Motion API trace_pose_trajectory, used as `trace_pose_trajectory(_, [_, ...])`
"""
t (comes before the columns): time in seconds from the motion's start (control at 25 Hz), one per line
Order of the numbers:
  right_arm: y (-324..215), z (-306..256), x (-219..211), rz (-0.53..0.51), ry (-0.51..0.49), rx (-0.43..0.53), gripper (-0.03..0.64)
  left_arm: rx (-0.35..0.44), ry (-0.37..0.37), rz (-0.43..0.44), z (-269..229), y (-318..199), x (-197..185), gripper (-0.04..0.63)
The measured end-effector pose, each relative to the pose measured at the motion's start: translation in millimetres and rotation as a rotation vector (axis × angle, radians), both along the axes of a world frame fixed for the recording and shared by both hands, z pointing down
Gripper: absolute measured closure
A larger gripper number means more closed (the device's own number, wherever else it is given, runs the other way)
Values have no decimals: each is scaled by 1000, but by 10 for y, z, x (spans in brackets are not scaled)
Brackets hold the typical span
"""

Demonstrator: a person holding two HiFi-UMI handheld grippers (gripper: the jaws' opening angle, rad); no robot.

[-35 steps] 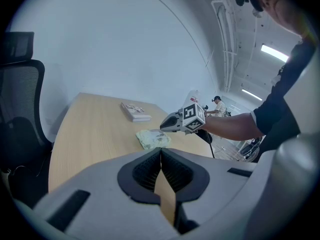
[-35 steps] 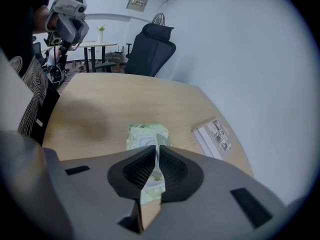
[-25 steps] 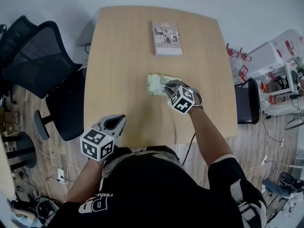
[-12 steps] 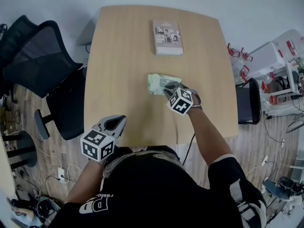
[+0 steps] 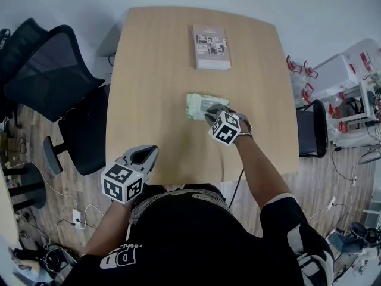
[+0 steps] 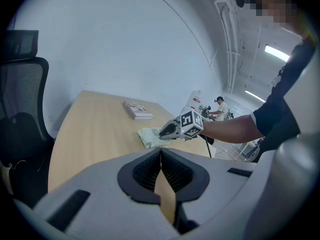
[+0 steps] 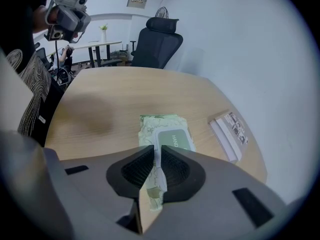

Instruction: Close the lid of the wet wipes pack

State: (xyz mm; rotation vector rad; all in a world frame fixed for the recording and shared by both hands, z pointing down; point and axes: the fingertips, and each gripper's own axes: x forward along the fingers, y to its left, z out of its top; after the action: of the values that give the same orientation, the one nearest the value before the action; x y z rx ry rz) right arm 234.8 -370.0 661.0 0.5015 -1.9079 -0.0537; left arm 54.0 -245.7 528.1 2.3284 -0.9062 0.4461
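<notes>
The wet wipes pack [image 7: 166, 133] lies flat near the middle of the counter [image 5: 149, 70], a bit toward the person's right. It's a soft pouch in pale green w/ a leafy print, and the wrapper is crinkled at the ends. On its top face sits a rounded grey-green lid [image 7: 174, 138] w/ "HAND" in white letters. The lid looks flat against the pack, not raised.

The right hand-held gripper [image 7: 157, 151] is tilted steeply down, right over the pack's near end. Its jaws have just been opening and now stand a narrow slit apart. The pads aren't pressing on anything. Thru the slit you see only the pack's pale near edge, and I can't tell if the tips touch the wrapper.

The left hand-held gripper [image 6: 160, 151] is at the counter's near edge on the person's left, well apart from the pack. Its pads are together at the tips w/ nothing btwn them, only bare wood showing below.

A thin booklet [image 5: 210, 47] lies near the far edge of the counter, apart from the pack. A black mesh office chair [image 5: 47, 76] stands just off the counter's left side.
</notes>
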Motion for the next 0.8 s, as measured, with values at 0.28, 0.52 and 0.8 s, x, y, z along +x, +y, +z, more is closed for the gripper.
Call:
trace_pose_trajectory(0.28, [24, 50, 9, 12, -7, -10, 561, 0, 1, -4, 12, -1, -2, 577])
trace_pose_trajectory(0.52, [10, 73, -3, -6, -5, -21, 551, -2, 7, -1, 5, -48, -6, 577])
trace_pose_trajectory(0.8, [-2, 48, -10, 19, -1, -23, 551, 6, 14, 21, -29, -66, -39, 577])
